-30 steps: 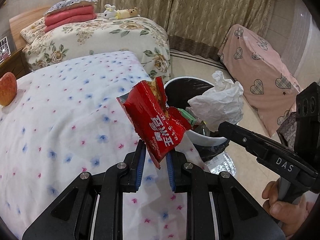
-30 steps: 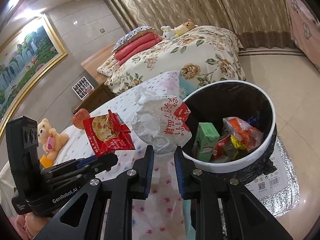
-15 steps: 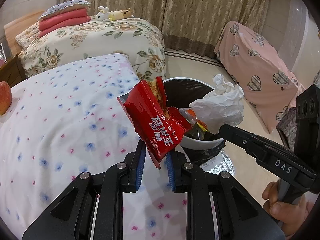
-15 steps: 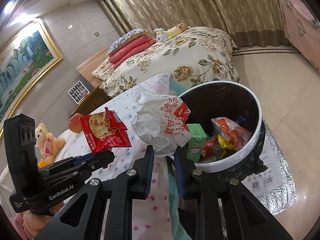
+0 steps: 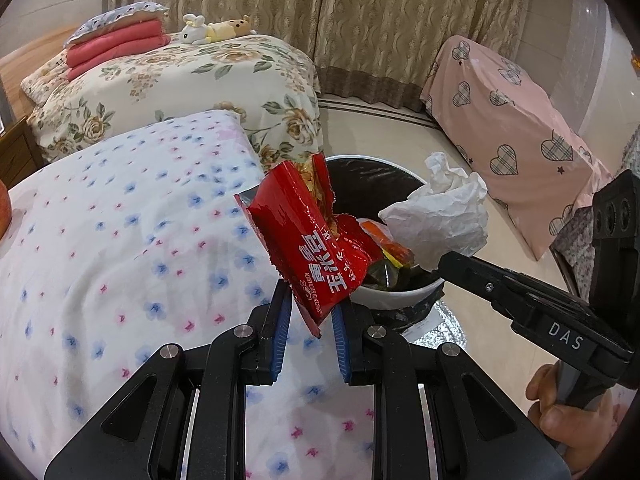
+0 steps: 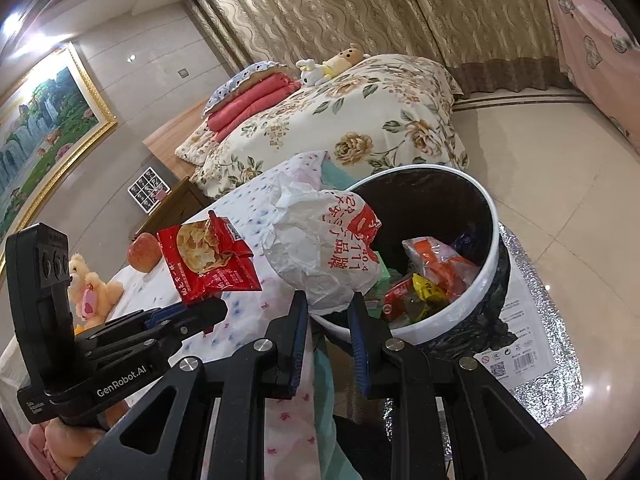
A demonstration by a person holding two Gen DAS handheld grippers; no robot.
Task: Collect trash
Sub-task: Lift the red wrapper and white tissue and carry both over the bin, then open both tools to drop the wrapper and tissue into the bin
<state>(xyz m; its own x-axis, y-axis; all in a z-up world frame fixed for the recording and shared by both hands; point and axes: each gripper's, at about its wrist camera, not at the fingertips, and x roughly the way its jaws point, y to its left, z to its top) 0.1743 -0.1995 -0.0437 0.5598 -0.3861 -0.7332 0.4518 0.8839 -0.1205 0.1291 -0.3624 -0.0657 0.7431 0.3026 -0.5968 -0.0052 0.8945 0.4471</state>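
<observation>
The room is lit softly and evenly, and both pictures are bright enough to be seen well. Two ceiling lights (image 6: 12,26) are shown as white glare at the top left of the right wrist view. Shine is seen on the floor (image 6: 540,168). Only soft shadows are found. Straight lines are bent near the edges, and the corners are left black. Most things are sharp; the very near black fingers (image 5: 280,328) are slightly soft.

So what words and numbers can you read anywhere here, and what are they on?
"DAS": on the right tongs.
"GenRobot.AI": on the left tongs.
"111": red print on the white wrapper; its Chinese characters are upside down.
Red snack packet: large Chinese characters, not legible to me.
Label on the silver sheet: too small to read.
</observation>
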